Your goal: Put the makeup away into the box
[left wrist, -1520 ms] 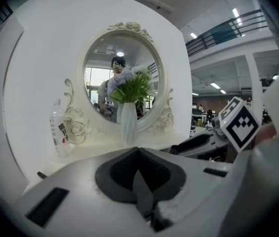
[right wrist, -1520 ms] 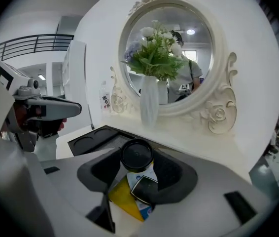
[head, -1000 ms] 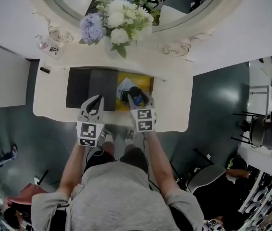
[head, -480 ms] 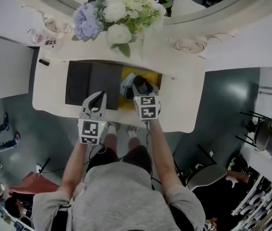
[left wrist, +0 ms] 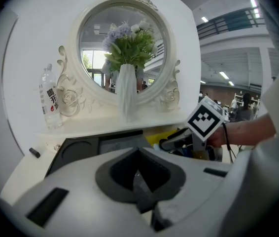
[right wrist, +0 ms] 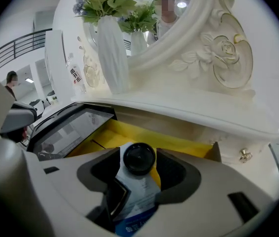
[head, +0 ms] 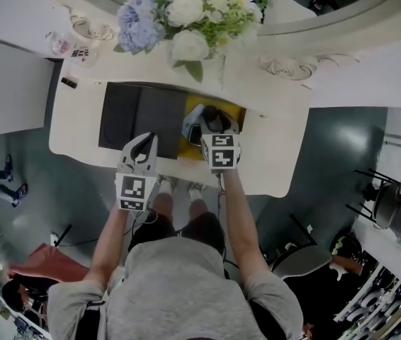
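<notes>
Right gripper (right wrist: 138,181), fingers clamped on a black-capped tube (right wrist: 139,158), holds it over the yellow box (right wrist: 181,144) for stowing. Left gripper (left wrist: 140,181), fingers closed and empty, hangs at the bench (head: 73,129) front edge.

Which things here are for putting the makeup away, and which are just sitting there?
For the job:
tube, held in the right claw
box, open, yellow inside

Just sitting there:
flowers in a vase
bottle
mirror
</notes>
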### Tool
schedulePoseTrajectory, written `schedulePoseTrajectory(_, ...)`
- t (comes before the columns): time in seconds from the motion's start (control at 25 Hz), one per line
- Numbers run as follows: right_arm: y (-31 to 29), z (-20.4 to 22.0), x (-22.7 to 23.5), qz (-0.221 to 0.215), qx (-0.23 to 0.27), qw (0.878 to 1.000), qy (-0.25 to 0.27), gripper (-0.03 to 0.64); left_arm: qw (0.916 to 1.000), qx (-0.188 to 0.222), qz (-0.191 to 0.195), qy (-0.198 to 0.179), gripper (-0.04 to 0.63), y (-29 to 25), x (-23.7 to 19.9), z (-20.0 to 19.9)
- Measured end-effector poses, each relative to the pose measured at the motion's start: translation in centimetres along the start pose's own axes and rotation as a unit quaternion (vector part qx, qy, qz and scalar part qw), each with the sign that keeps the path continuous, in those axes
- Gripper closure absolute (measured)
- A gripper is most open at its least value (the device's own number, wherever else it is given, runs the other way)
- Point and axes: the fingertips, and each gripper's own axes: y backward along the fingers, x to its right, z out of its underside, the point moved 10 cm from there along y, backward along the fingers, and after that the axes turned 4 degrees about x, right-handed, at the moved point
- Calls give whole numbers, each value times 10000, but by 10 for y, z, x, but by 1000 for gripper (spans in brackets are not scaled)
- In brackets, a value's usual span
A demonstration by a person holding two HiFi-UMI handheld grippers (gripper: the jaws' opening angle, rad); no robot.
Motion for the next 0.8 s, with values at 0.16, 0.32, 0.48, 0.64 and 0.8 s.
schedulePoseTrajectory(0.16,5,-3,-2,-31,27,10000,51,393,10000,58,-50,1,592,3,0,-3)
schedulePoseTrajectory(0.32,16,-8,-6,-34,131,9998,135,394,9998,172,-93,-16,592,8,2,-10)
schedulePoseTrajectory(0.48,42,-23,-10,-84,405,9989,234,394,9992,338,-183,-51,592,18,6,-23)
schedulePoseTrajectory(0.64,79,-39,-17,-253,799,9956,419,394,9979,551,-323,-107,592,34,15,-41)
schedulePoseTrajectory(0.8,118,-50,-22,-401,1182,9900,663,425,9955,778,-498,-187,592,54,26,-57)
